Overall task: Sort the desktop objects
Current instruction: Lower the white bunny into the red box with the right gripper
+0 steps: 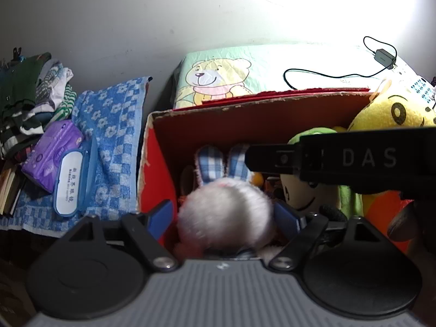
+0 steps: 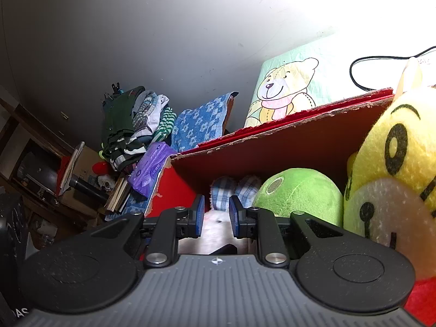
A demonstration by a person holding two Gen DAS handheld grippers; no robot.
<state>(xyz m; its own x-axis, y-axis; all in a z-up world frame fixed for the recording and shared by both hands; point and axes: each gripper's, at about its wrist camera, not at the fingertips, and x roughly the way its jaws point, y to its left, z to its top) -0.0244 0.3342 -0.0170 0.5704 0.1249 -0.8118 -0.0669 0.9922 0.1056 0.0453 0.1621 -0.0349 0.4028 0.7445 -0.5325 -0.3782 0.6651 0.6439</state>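
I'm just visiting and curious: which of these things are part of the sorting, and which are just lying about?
Part of the job:
- white plush rabbit, between the left gripper fingers
- red box
- green plush
- yellow plush

Lying about:
- blue towel
- clothes pile
- purple packet
- charger cable

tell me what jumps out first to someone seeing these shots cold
The open red cardboard box fills the middle, crammed with plush toys: a white bunny with blue checked ears sits between the wide-open fingers of the left gripper, with a green plush and a big yellow plush to its right. Behind the box lies a teddy-bear print quilt; to its left, a blue checked towel.
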